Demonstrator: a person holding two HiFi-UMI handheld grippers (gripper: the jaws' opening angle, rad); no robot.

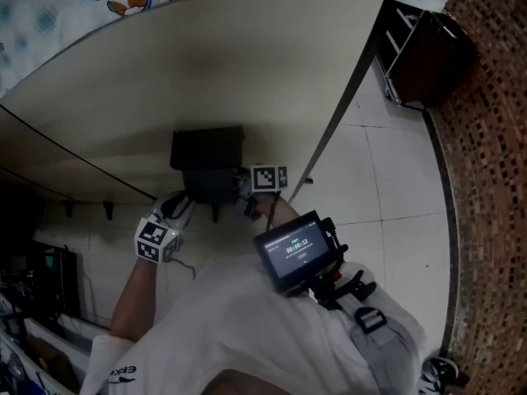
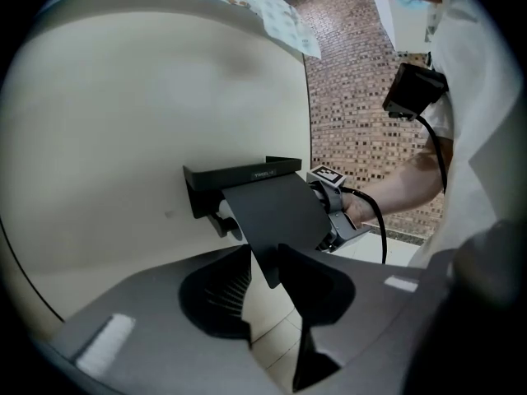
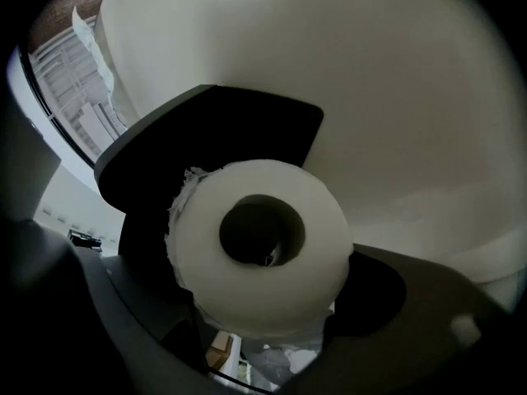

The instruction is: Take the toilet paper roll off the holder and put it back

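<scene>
1. Now the left tool (image 2: 268, 286) looks clamped on the flat, matte black flap (image 2: 276, 216) of the holder (image 2: 239, 175), tilted off the smooth cream wall (image 2: 123, 122).
2. And the right tool (image 3: 263, 299) grips the soft white toilet paper roll (image 3: 325, 245), hollow core end-on, beneath the holder; only this view shows it.

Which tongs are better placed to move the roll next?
Right. The right tongs grip the toilet paper roll, end-on, just in front of the black holder. The left tongs are clamped on the holder's flap, holding it tilted out, so they're occupied.
</scene>
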